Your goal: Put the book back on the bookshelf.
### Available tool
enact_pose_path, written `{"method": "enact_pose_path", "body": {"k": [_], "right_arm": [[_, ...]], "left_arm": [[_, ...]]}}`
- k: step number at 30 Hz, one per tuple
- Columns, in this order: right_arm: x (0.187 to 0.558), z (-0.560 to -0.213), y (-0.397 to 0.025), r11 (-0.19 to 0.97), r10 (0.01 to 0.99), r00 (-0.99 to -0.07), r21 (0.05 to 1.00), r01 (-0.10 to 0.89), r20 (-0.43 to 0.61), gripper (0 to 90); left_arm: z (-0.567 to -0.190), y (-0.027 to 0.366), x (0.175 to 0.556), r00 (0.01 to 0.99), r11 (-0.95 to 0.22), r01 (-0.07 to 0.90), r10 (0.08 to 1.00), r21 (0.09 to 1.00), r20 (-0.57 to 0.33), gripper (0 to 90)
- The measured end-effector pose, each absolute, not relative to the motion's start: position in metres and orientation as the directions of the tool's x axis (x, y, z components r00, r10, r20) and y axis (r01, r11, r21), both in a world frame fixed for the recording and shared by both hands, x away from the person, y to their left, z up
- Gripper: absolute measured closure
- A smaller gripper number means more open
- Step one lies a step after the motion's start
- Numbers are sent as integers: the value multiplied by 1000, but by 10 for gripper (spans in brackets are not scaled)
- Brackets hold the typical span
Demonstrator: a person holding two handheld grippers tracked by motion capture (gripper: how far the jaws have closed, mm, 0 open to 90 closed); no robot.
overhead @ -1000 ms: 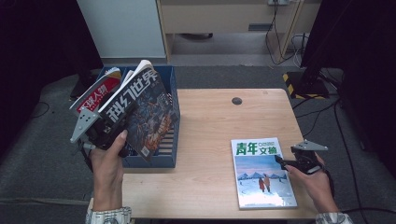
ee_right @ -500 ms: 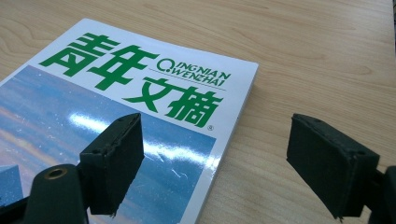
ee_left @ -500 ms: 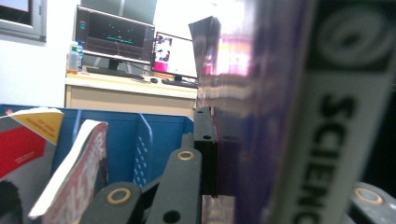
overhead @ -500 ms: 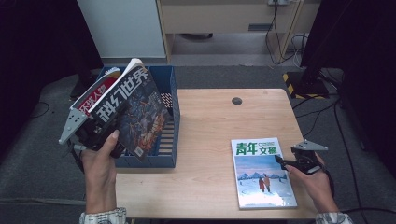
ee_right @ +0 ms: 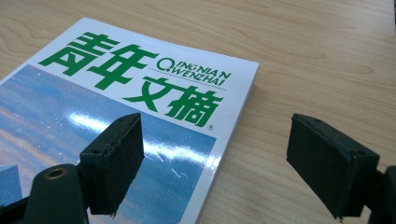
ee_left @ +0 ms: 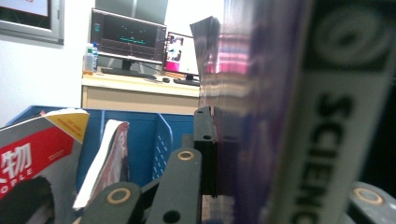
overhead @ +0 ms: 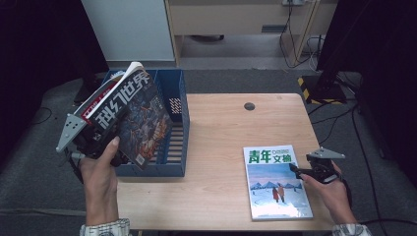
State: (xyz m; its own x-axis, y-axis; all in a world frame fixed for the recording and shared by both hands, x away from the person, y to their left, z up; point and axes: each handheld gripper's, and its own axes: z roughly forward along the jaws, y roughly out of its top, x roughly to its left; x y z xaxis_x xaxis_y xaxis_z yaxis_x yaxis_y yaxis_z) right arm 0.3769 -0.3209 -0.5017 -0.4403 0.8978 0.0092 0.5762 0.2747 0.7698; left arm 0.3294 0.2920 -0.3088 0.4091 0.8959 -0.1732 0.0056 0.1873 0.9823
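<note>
My left gripper (overhead: 93,140) is shut on the lower edge of a dark magazine (overhead: 130,118) and holds it tilted over the left part of a blue file rack (overhead: 178,147). In the left gripper view its spine (ee_left: 266,130) sits clamped between the jaws of that gripper (ee_left: 222,149). A red-covered magazine (overhead: 101,96) leans in the rack behind it. On the table at the right lies a white magazine with green characters (overhead: 275,182). My right gripper (overhead: 298,170) is open at that magazine's right edge, and in the right gripper view its jaws (ee_right: 215,158) straddle the edge of the cover (ee_right: 140,79).
The light wooden table (overhead: 221,132) has a small round grommet (overhead: 249,105) near its far edge. The rack stands at the table's left end. A pale cabinet (overhead: 125,24) and a wooden desk (overhead: 236,14) stand beyond, with cables and a striped floor base (overhead: 314,86) at the far right.
My left gripper has carried the dark magazine a little to the left and tilted it more. The right gripper and the white magazine have stayed put.
</note>
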Motion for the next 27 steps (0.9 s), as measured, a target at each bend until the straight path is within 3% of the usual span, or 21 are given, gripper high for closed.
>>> {"method": "enact_pose_path", "body": {"k": [27], "right_arm": [[377,-502,-321,272,899,-438,768,580,12,191]], "left_arm": [[-307,307,325,356,179,8,919,984,-170,826]]}}
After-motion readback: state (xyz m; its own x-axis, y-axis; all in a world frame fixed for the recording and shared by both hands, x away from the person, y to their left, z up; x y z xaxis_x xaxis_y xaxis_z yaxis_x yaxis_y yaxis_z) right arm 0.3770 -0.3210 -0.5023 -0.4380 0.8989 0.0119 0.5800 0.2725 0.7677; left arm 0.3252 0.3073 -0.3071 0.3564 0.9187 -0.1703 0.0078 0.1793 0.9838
